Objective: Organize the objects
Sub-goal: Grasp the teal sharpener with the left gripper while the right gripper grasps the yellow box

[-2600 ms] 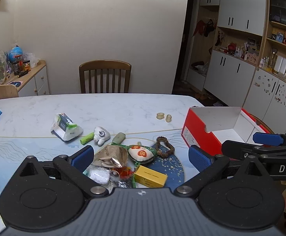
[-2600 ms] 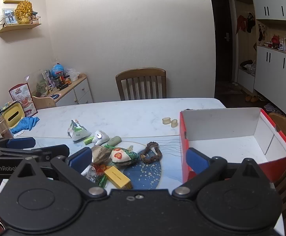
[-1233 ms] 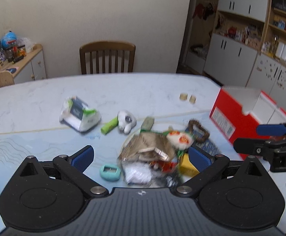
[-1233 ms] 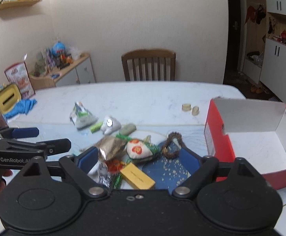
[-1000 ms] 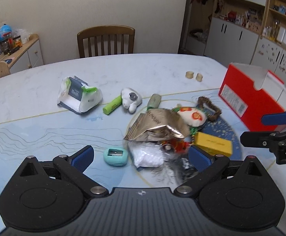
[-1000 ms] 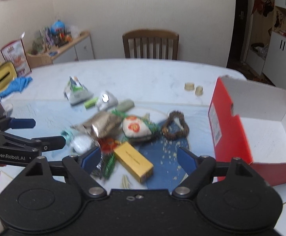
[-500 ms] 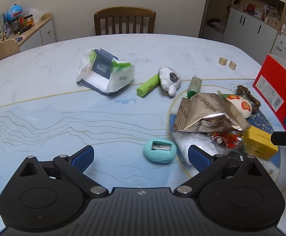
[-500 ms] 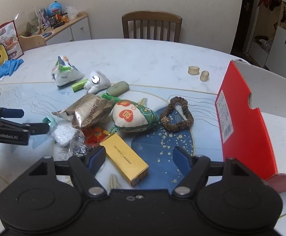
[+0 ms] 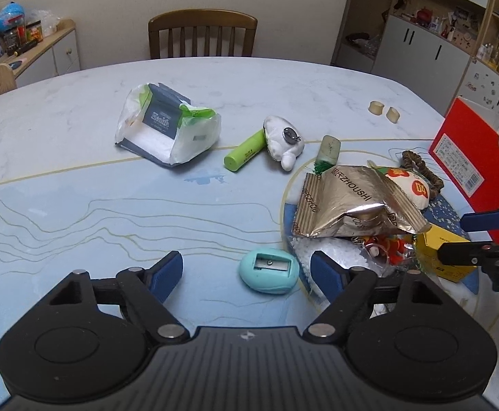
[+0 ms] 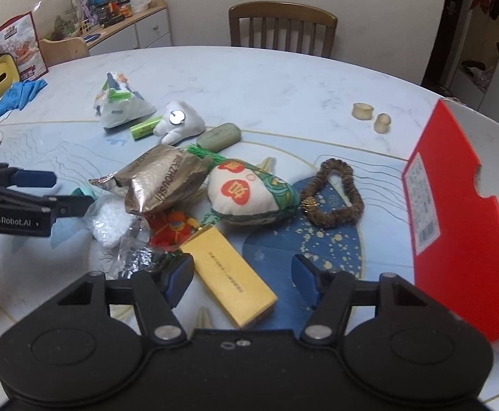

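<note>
Both grippers have dropped closer to the clutter than a second ago: the left gripper (image 9: 246,270) now brackets the teal pencil sharpener (image 9: 269,272) on the tabletop (image 9: 78,185), and the right gripper (image 10: 242,279) straddles the yellow box (image 10: 229,274) beside the red box (image 10: 455,205). Both sets of jaws are closing, pads not yet touching either object. The sharpener looks light, hard and rounded, likely slippery, so its flatter sides suit a hold; the stiff yellow box should be pinched across its narrow width.
</note>
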Demonstrator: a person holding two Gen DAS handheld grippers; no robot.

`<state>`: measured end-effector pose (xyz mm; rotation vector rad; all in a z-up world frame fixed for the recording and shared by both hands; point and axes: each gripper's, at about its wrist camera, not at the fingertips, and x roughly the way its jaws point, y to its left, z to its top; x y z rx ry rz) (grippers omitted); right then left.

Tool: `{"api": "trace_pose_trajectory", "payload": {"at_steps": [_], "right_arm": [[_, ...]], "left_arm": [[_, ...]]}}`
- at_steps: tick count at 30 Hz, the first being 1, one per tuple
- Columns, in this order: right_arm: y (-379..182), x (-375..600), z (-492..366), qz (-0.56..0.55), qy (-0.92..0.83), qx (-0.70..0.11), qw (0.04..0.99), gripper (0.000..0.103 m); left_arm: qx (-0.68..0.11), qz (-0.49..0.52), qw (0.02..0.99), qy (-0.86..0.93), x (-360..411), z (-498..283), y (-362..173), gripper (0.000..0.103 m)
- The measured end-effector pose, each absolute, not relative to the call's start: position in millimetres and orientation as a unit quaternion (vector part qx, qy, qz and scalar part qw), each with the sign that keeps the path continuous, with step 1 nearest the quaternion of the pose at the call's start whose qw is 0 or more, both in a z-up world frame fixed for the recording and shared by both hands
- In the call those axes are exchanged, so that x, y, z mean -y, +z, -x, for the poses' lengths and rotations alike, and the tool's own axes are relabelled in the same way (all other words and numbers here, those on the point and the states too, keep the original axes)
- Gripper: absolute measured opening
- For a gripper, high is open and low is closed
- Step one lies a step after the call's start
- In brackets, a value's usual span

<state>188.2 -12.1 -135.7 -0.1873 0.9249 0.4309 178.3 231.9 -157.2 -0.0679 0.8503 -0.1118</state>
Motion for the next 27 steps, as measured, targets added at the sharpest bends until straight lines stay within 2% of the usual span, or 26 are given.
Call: {"api": "trace_pose_trajectory", "payload": {"at_steps": [8,11,13,15,18,19,22,27], "right_arm": [[-140,5,-190,0.103,0.212,-0.448,0.863,0.058],[-141,2,-191,0.109,0.213,-0.45,0.86,0.056],[-143,0,-192,0.114,0.214,-0.451,0.859,0.054],[-144,-2,-192,0.116,0.214,-0.453,0.858,0.051],[-145,-5,-190,0.123,0.216,-0.454,0.856,0.043],[-145,-6,-189,0.127,0.215,-0.454,0.855,0.037],[-144,-6,-189,0.126,0.211,-0.456,0.856,0.029],[-142,-5,-186,0.119,0.201,-0.466,0.854,0.028]], "left_arm": [[-0.407,-0.008,0.911,-0.067,-222,-180,-164,0.079],[-0.413,-0.011,0.908,-0.07,-221,-182,-168,0.066],[-0.41,-0.014,0.909,-0.071,-220,-182,-170,0.065],[-0.408,-0.011,0.91,-0.075,-220,-181,-169,0.058],[-0.407,-0.004,0.91,-0.076,-220,-181,-169,0.053],[-0.407,-0.004,0.91,-0.075,-220,-181,-168,0.052],[-0.408,0.0,0.909,-0.08,-220,-181,-167,0.039],[-0.412,0.005,0.907,-0.08,-220,-180,-166,0.038]]}}
